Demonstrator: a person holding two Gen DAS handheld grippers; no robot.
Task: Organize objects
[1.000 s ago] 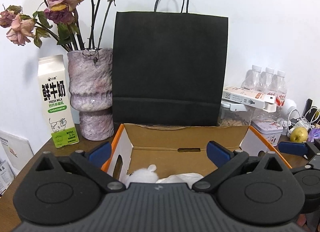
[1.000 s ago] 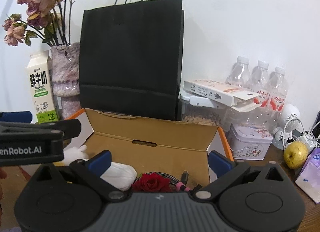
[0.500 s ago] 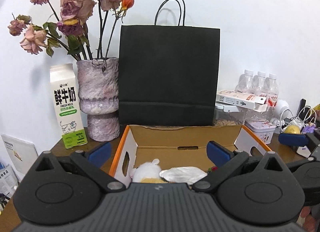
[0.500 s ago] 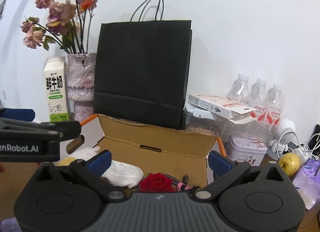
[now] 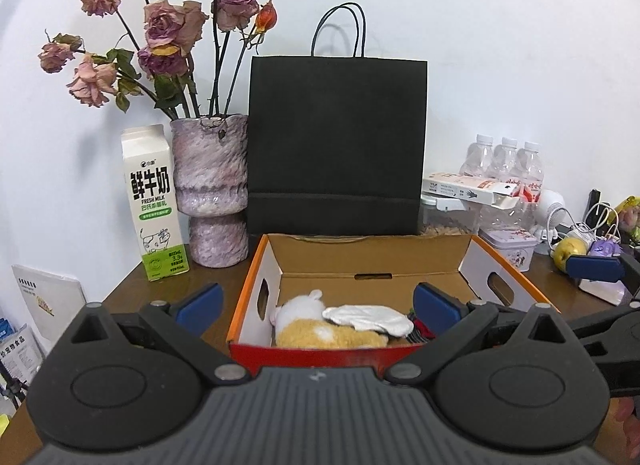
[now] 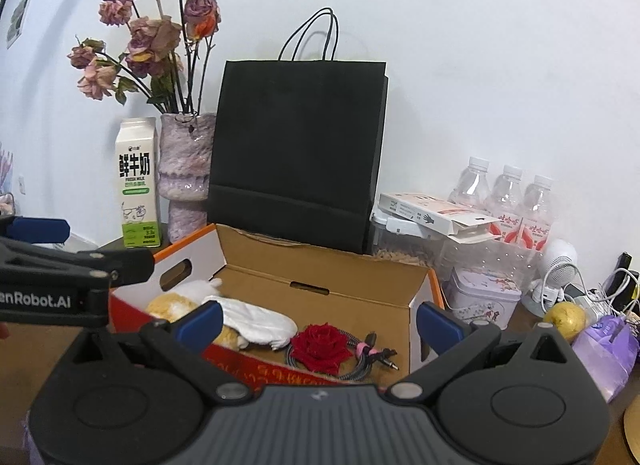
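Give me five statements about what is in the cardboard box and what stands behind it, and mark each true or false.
1. The cardboard box holds a red rose beside a coiled cable. True.
2. The white cloth lies under the plush toy. False: it is draped over the toy.
3. The black paper bag stands upright behind the box. True.
4. The milk carton lies on its side. False: it stands upright, left of the vase.
5. The right hand-held gripper grips the rose. False: its jaws are wide open, holding nothing.
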